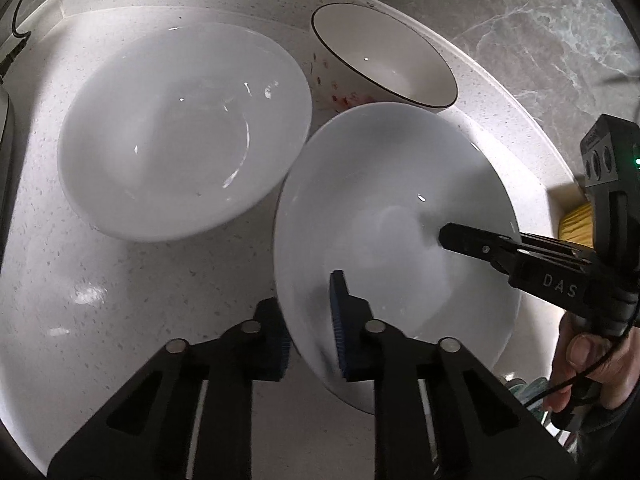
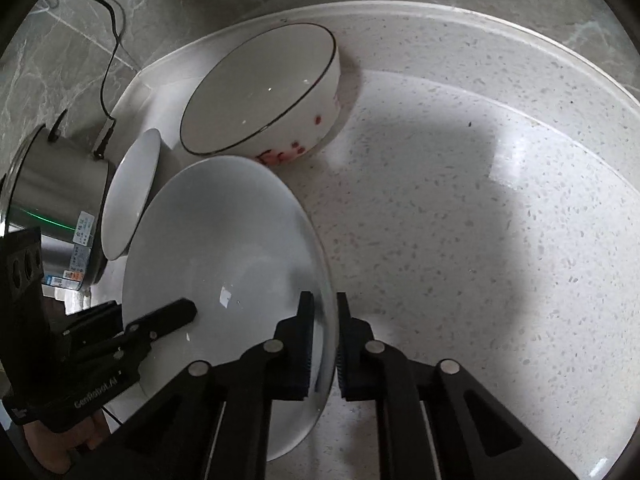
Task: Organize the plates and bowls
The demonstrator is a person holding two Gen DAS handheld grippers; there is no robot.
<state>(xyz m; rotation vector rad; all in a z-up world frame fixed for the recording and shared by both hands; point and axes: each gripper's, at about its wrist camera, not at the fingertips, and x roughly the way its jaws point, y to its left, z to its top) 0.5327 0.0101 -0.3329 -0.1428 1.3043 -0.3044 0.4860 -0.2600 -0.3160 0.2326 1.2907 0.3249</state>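
A white deep plate (image 1: 384, 208) (image 2: 224, 248) sits tilted on the speckled white countertop (image 1: 120, 300), gripped from both sides. My left gripper (image 1: 310, 332) is shut on its near rim, one blue pad inside and one outside. My right gripper (image 2: 325, 344) is shut on the opposite rim, and its inner finger also shows in the left wrist view (image 1: 460, 238). A second white deep plate (image 1: 180, 132) (image 2: 132, 196) rests beside it. Behind them stands a white bowl (image 1: 384, 56) (image 2: 260, 92) with a dark rim and red marks.
A steel pot (image 2: 52, 192) and a black cable (image 2: 108, 52) lie at the left of the right wrist view. The counter's raised edge (image 1: 500, 92) meets a grey marble wall. A person's hand (image 1: 588, 360) holds the right gripper, near something yellow (image 1: 576, 224).
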